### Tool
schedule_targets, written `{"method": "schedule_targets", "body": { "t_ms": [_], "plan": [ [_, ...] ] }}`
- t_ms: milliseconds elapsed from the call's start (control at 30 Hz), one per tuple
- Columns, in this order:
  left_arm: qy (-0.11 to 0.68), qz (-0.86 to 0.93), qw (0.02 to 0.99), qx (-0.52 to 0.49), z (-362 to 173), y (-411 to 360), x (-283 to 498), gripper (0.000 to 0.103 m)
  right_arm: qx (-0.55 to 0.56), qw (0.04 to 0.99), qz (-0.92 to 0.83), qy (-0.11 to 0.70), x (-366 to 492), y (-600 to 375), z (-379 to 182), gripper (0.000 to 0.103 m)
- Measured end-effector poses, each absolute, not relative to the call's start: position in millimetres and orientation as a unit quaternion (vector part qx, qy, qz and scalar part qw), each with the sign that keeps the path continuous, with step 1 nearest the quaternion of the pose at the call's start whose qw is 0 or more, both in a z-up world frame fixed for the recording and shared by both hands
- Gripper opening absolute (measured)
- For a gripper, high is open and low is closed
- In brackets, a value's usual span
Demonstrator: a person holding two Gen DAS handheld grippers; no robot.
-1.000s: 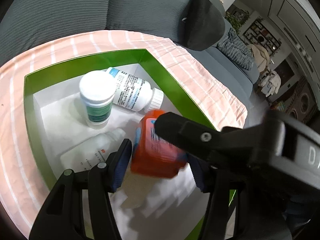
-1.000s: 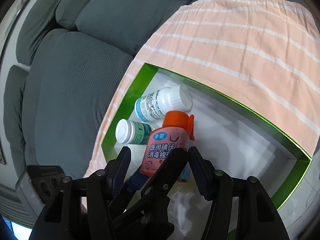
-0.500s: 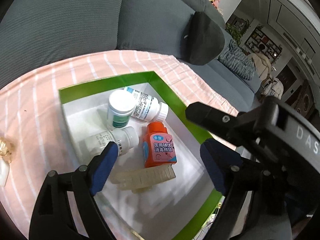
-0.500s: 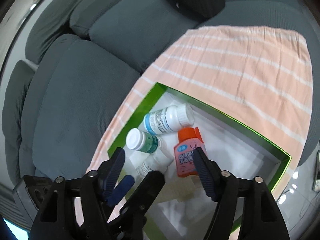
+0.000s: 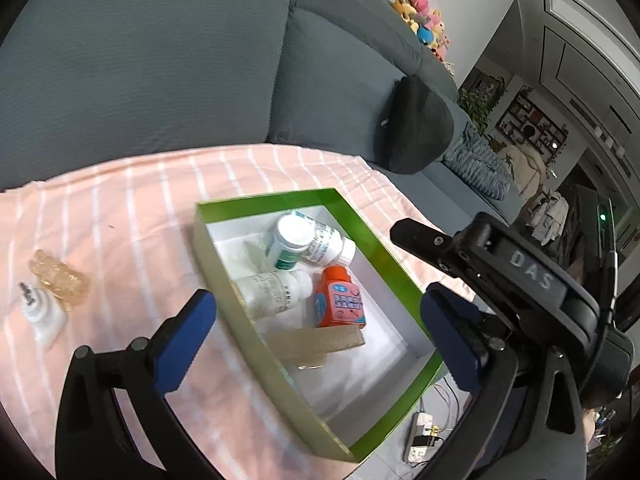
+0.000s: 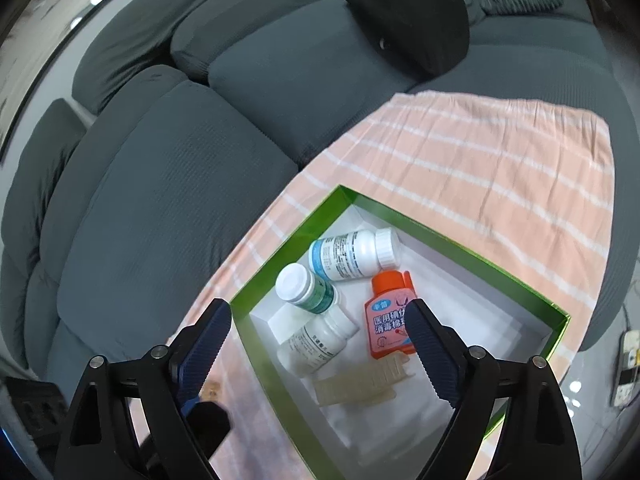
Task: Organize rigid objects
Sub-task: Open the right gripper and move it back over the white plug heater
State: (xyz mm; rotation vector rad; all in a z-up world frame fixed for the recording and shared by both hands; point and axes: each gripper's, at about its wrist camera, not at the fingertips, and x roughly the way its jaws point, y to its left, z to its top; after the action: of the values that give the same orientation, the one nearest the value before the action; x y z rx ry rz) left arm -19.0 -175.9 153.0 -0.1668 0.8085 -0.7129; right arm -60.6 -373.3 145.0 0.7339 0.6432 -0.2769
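A green box (image 5: pixel 376 236) with a white inside sits on the striped cloth. In it lie an orange bottle (image 5: pixel 340 304) (image 6: pixel 386 320), a blue-labelled white bottle (image 6: pixel 352 254) on its side, a white bottle (image 6: pixel 320 340) and a ribbed beige piece (image 5: pixel 320 340). A green-labelled bottle (image 6: pixel 304 288) stands upright among them. My left gripper (image 5: pixel 318 294) hangs above the box, its jaws opening wide with nothing pressed between them. My right gripper (image 6: pixel 319 307) also hovers over the box, its jaws opening and clear of the bottles below.
On the cloth (image 5: pixel 140 208) left of the box lie an amber ribbed object (image 5: pixel 60 280) and a small white object (image 5: pixel 40 316). A grey sofa (image 5: pixel 160 60) with a black cushion (image 5: pixel 416 124) lies behind. A power strip (image 5: pixel 420 436) sits on the floor past the box.
Both grippers have risen and drawn back from the box while their jaws spread. The orange bottle, earlier between the left jaws, now lies free in the box.
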Motion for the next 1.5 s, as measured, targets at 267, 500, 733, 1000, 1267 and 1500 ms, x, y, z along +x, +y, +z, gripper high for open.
{"method": "schedule_targets", "body": {
  "t_ms": [267,500,733,1000,1267,1500],
  "plan": [
    [0.378,-0.304,0.868,-0.103,157.5,-129.5,-23.8,0.102,0.306,0.892,-0.121,0.311,-54.5,-346.4,156.1,0.090],
    [0.372,-0.208,0.900,-0.087,150.5,-75.5,-25.4,0.102,0.273,0.906,-0.116,0.302,-51.4,-319.3,165.4,0.090],
    [0.374,-0.099,0.915,-0.112,134.3,-20.6,-18.9,0.102,0.255,0.916,-0.098,0.295,-47.5,-294.2,170.9,0.090],
    [0.376,-0.053,0.914,-0.141,127.7,13.5,-20.9,0.101,0.229,0.921,-0.026,0.315,-26.0,-251.9,167.1,0.090],
    [0.372,-0.028,0.915,-0.150,130.3,42.2,-29.9,0.100,0.192,0.907,0.043,0.372,4.0,-196.6,153.8,0.072],
    [0.369,-0.009,0.912,-0.181,131.0,72.3,-37.5,0.099,0.161,0.874,0.103,0.446,45.4,-139.7,133.3,0.069]
  ]
}}
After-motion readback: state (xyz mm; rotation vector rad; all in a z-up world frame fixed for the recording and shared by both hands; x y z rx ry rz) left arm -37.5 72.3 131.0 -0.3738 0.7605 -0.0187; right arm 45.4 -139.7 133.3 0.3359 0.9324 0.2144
